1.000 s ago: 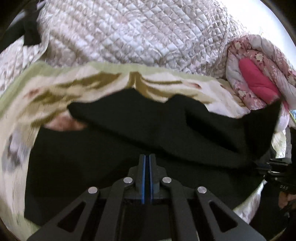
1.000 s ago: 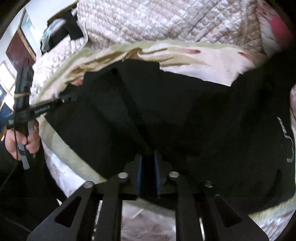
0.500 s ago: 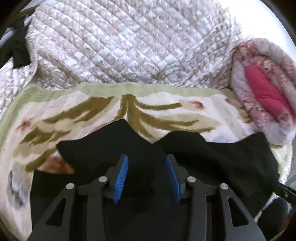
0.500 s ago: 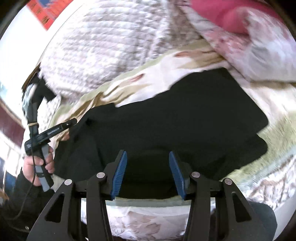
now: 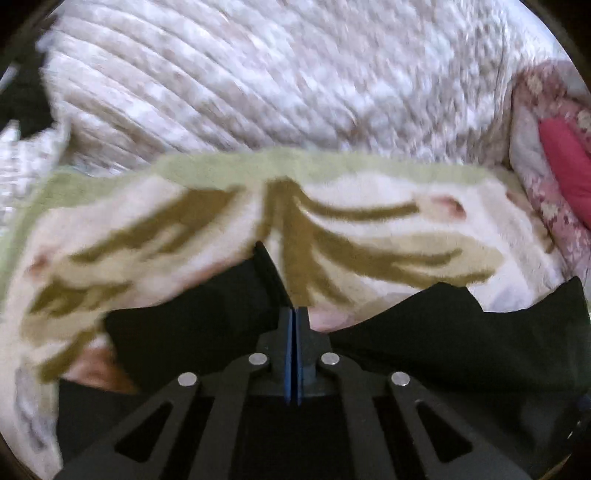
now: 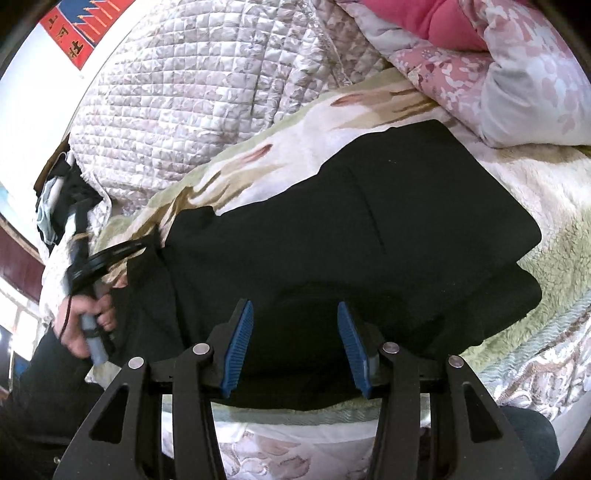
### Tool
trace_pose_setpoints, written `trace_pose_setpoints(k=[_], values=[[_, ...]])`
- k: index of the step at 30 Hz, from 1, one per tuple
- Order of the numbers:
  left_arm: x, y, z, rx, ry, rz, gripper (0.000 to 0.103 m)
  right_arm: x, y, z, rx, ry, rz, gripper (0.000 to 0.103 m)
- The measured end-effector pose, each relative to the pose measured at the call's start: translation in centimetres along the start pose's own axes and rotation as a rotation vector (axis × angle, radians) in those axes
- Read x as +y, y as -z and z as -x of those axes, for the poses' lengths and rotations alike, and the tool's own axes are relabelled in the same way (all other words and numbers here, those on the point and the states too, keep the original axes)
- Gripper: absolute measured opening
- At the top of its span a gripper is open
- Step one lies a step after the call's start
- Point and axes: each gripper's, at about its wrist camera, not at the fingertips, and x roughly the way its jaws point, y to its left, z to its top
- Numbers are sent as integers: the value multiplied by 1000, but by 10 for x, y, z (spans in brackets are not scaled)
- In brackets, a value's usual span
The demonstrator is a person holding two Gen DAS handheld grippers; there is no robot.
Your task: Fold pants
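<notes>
Black pants [image 6: 369, 240] lie folded on a cream and green fleece blanket [image 6: 546, 206]. In the left wrist view the pants [image 5: 184, 332] fill the lower part, and a thin raised ridge of black cloth runs up to my left gripper [image 5: 293, 314]. Its blue pads are pressed together, pinching that edge. The right wrist view shows the left gripper [image 6: 110, 254] at the pants' left edge, held by a hand [image 6: 85, 321]. My right gripper [image 6: 294, 310] is open above the near edge of the pants, with nothing gripped between its blue pads [image 6: 240, 343].
A white quilted cover [image 5: 277, 85] is heaped behind the blanket [image 5: 369, 195]. A pink floral duvet [image 6: 498, 74] lies at the right. Dark clothes [image 6: 59, 192] hang at the far left, under a red banner [image 6: 81, 26] on the wall.
My left gripper opened, moved along the pants and shut again on their edge. My right gripper let go of the pants, opened and rolled, then stayed still.
</notes>
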Motion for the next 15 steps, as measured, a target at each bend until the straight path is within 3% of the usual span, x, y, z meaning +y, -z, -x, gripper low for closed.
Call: trace_pose_setpoints(k=[4,7,12,15], values=[[42,30,65,-129,23,123,2,1,0,2,1,2,-2,48],[76,62,102,-170,27,224,2,1,3,4,9,6,-1,48],[115,114,106,-85,51,328,4,7,8,2,30,8,-6,48],[128,129,97,-38,82,412,5,12,10,4,35,13,3,48]])
